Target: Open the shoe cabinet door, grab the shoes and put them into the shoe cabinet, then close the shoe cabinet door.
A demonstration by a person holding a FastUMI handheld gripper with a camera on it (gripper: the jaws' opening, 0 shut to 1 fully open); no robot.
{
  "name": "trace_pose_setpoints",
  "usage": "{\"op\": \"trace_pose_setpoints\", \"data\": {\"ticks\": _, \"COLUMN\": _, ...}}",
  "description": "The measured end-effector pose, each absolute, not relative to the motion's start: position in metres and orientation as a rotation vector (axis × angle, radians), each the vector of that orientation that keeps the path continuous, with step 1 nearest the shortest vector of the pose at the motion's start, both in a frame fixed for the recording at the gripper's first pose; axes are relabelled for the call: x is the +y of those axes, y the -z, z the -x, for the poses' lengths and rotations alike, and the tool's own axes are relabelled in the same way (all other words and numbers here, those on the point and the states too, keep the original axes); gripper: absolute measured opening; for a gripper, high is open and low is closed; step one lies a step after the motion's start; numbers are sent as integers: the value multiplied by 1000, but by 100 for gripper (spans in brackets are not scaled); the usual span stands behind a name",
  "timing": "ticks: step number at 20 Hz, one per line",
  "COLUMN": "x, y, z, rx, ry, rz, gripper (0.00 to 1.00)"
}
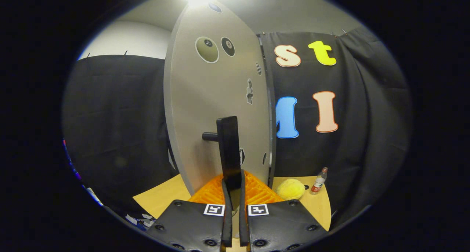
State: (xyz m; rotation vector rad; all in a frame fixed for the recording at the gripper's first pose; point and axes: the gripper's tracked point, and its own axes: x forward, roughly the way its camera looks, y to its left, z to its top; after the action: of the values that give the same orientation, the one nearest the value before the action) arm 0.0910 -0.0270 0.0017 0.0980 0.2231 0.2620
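Note:
A grey cabinet door (216,109) with round and small stickers stands swung out, seen almost edge-on. A black vertical bar handle (228,153) is fixed to it by a short black post. My gripper (232,187) is shut on the lower end of this handle, with both fingers pressing its sides. A yellow fluffy shoe (290,189) lies on the wooden surface beyond my fingers, to the right of the door.
A small plastic bottle (318,181) with a red label stands right of the yellow shoe. The light wooden tabletop (161,198) runs under the door. Black cloth walls close in on both sides.

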Motion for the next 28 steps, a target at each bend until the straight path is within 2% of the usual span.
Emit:
{"op": "trace_pose_setpoints", "data": {"ticks": 4, "x": -48, "y": 2, "z": -99, "rx": 201, "ry": -228, "rz": -106, "gripper": 7}}
{"op": "trace_pose_setpoints", "data": {"ticks": 7, "x": -38, "y": -1, "z": -96, "rx": 203, "ry": -292, "rz": -194, "gripper": 7}}
{"op": "trace_pose_setpoints", "data": {"ticks": 16, "x": -52, "y": 3, "z": -94, "rx": 210, "ry": -197, "rz": -228, "gripper": 9}}
{"op": "trace_pose_setpoints", "data": {"ticks": 19, "x": -64, "y": 3, "z": -84, "rx": 211, "ry": -165, "rz": -262, "gripper": 24}}
{"op": "trace_pose_setpoints", "data": {"ticks": 22, "x": -79, "y": 2, "z": -65, "rx": 217, "ry": -72, "rz": -229, "gripper": 52}}
{"op": "trace_pose_setpoints", "data": {"ticks": 26, "x": -95, "y": -15, "z": -33, "rx": 169, "ry": 53, "rz": -116, "gripper": 83}}
{"op": "trace_pose_setpoints", "data": {"ticks": 28, "x": -87, "y": -24, "z": -14, "rx": 159, "ry": 78, "rz": -81, "gripper": 83}}
